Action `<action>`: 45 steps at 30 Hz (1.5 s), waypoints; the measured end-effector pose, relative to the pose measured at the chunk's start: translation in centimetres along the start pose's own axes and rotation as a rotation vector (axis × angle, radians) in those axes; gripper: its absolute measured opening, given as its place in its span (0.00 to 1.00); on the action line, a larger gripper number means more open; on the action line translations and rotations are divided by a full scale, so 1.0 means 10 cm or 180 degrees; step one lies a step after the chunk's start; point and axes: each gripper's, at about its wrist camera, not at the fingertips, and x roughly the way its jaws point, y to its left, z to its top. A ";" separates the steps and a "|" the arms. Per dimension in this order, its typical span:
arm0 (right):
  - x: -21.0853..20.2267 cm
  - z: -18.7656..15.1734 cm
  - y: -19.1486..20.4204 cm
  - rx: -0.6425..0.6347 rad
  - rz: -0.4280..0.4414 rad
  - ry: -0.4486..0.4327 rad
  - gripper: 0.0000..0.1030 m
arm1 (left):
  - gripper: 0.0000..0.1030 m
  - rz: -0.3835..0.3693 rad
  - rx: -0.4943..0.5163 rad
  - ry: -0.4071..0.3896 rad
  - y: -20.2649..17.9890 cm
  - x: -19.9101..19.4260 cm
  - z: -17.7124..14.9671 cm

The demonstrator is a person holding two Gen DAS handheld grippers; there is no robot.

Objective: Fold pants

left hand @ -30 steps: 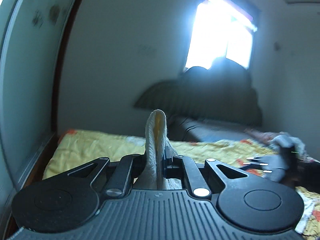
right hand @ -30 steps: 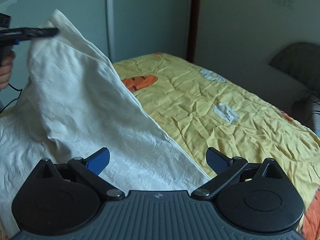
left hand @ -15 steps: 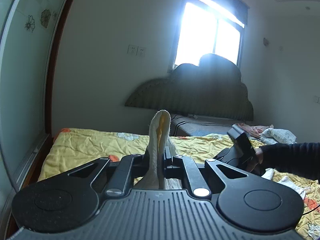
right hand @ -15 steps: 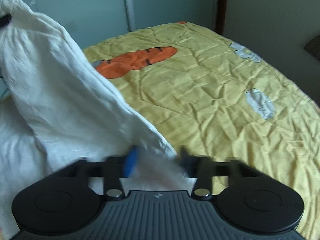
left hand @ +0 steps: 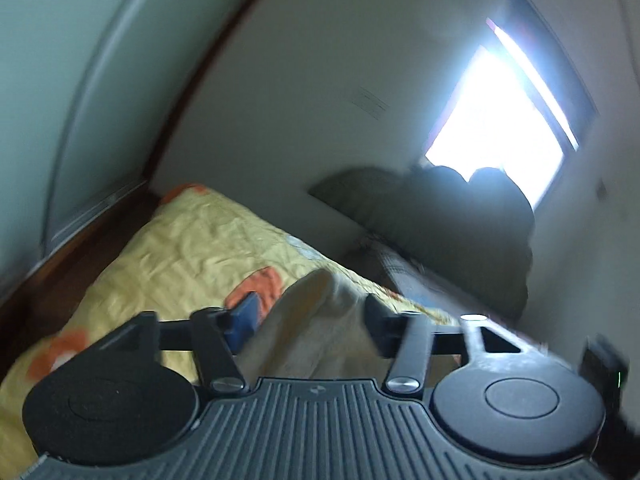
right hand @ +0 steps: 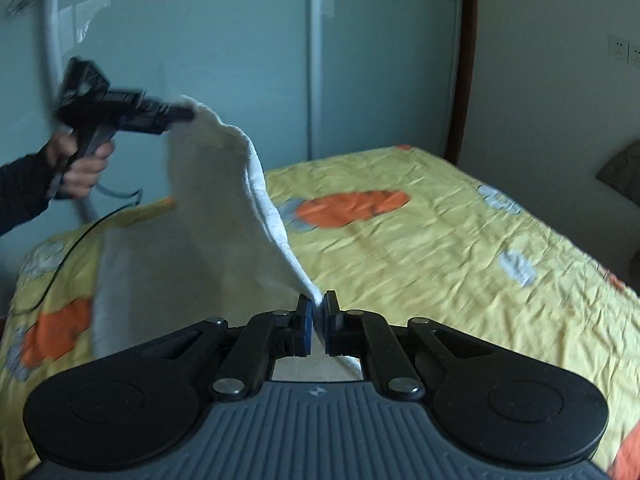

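Note:
The white pants hang as a raised sheet over the yellow bed. My right gripper is shut on their lower edge, cloth pinched between the blue pads. At upper left of the right wrist view, a hand holds my left gripper at the top corner of the cloth. In the left wrist view the left gripper has its jaws opening, and a fold of the pants lies loose between them, not pressed. That view is tilted and blurred.
Pale sliding wardrobe doors stand behind the bed. A dark headboard sits under a bright window. A black cable trails across the bed's left corner. The bedspread has orange patches.
The left jaws went from pinching the cloth to standing apart around it, and that view rolled. The right jaws shut on the pants' edge and lifted it.

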 end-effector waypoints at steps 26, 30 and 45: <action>0.18 -0.37 0.68 -0.0211 -0.0189 0.0222 0.06 | 0.72 0.0833 -0.2447 0.0502 0.11 -0.60 -1.30; 0.11 -0.38 0.78 -0.0269 -0.0280 0.0162 0.06 | 0.03 0.1045 -0.1923 0.0807 -0.02 -0.34 -1.14; 0.27 -1.04 1.78 -0.0526 -0.0348 0.0481 0.07 | 0.05 0.1405 -0.1300 0.1032 0.16 -0.34 -1.16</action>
